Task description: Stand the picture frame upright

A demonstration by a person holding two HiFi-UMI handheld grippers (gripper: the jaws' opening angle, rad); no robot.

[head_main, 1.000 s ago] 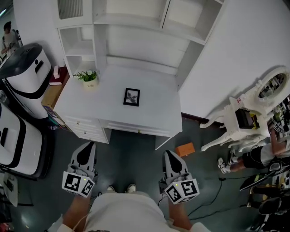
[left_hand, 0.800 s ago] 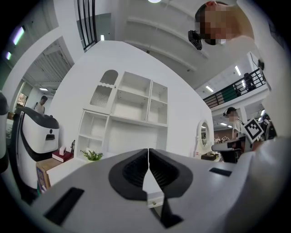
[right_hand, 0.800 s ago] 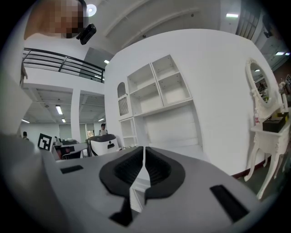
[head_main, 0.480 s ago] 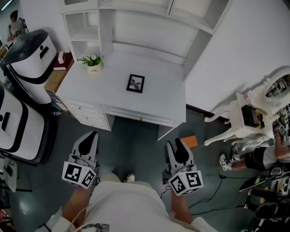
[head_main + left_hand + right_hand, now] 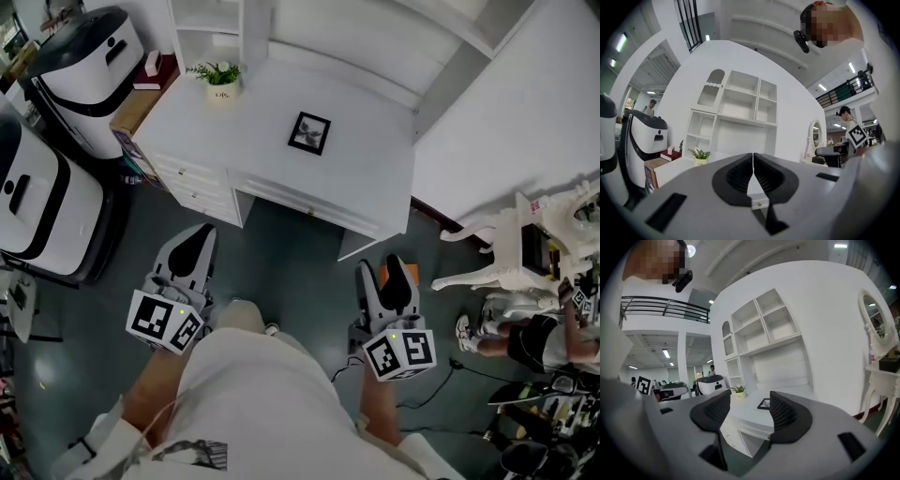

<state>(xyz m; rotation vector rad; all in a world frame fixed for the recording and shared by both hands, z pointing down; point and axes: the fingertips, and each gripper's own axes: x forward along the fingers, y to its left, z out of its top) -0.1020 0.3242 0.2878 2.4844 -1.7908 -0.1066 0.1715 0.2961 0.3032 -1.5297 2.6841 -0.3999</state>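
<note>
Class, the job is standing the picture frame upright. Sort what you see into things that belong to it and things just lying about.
Belongs to the job:
picture frame, flat on the white desk
right gripper, jaws have just been opening, nothing between them
left gripper, shut

Just lying about:
potted plant
white-and-black machine
white dressing table

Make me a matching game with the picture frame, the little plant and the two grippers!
1 picture frame
2 potted plant
3 left gripper
4 right gripper

A jaws apart
B lying flat on the desk
C jaws together
D green leaves, white pot

Pairs: 1-B, 2-D, 3-C, 4-A. The right gripper's jaws have just been opening, with nothing between them.
</note>
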